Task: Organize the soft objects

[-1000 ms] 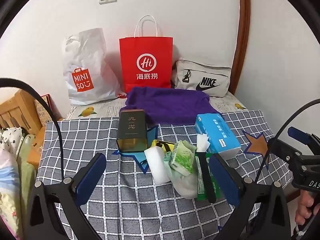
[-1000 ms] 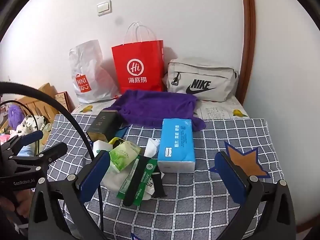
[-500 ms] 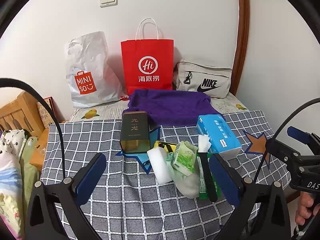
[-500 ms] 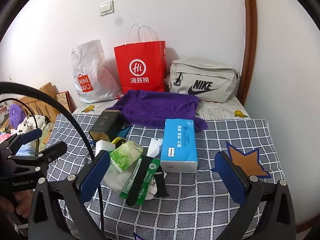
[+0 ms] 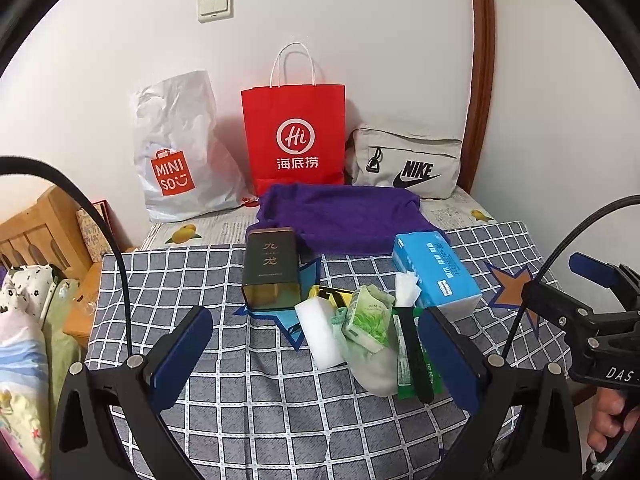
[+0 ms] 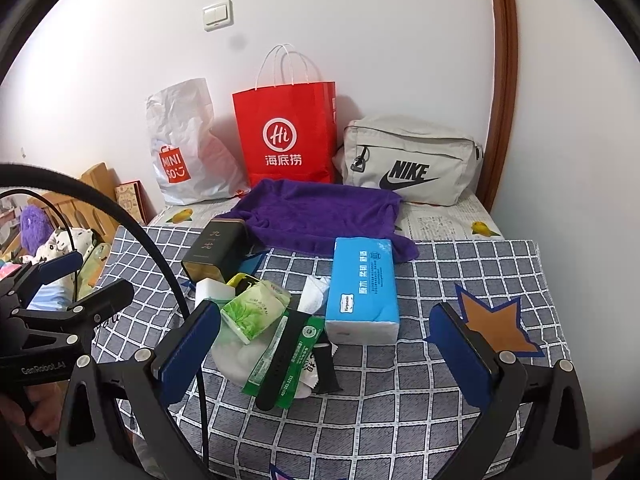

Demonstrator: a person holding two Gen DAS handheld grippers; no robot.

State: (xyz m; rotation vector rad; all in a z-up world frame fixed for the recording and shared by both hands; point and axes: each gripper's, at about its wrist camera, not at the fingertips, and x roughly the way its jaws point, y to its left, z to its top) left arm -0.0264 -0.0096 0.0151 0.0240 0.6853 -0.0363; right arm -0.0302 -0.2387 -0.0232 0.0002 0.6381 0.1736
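Both grippers [image 5: 316, 344] [image 6: 336, 344] empty, jaws wide apart

White wall [image 5: 360, 20], light switch [image 5: 215, 5] — wooden trim [image 5: 480, 80]

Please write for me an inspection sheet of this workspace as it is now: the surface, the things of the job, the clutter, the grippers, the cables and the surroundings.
Surface: grey checked tablecloth with star patches.
Job's things: purple towel spread at back; blue tissue pack; white sponge block; green wet-wipe packet on the pile.
Clutter: dark tea tin; black strap across a green sachet.
Grippers: left gripper and right gripper open, holding nothing.
Cables: black cable arcs over the left side.
Surroundings: red paper bag, white Miniso bag, grey Nike pouch against the wall.
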